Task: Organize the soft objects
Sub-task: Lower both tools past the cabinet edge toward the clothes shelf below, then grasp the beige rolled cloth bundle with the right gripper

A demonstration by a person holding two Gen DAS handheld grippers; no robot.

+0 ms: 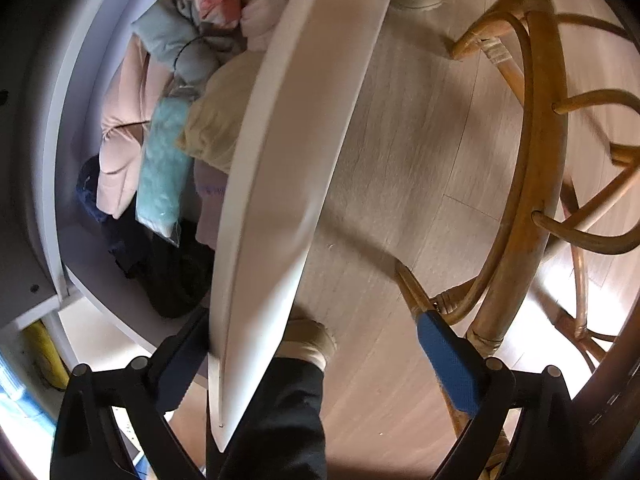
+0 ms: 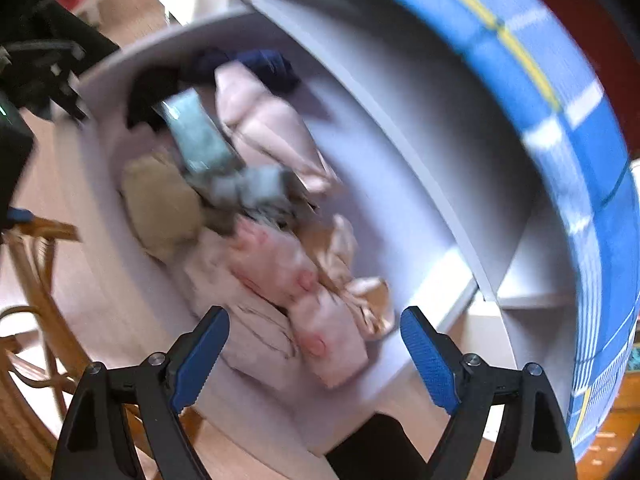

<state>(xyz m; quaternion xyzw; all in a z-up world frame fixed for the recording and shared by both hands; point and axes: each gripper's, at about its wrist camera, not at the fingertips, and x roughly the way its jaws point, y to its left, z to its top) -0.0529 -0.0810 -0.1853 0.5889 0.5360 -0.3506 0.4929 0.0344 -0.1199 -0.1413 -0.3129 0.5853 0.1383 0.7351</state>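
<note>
Both my grippers hang over an open drawer full of soft things.

My right gripper [image 2: 314, 354] has its two fingers apart with nothing between them, and the clothes pile [image 2: 248, 220] lies at twelve o'clock from it inside the one drawer [image 2: 400, 208]. I count one tan bundle [image 2: 160, 200], one teal packet [image 2: 196, 132], one pink bundle [image 2: 264, 120] and one navy piece [image 2: 268, 68]. My left gripper [image 1: 316, 344] also stands wide, the white drawer front [image 1: 296, 152] passing between its fingers; I cannot tell whether either finger touches it. One rattan chair [image 1: 532, 168] stands at two o'clock.
</note>
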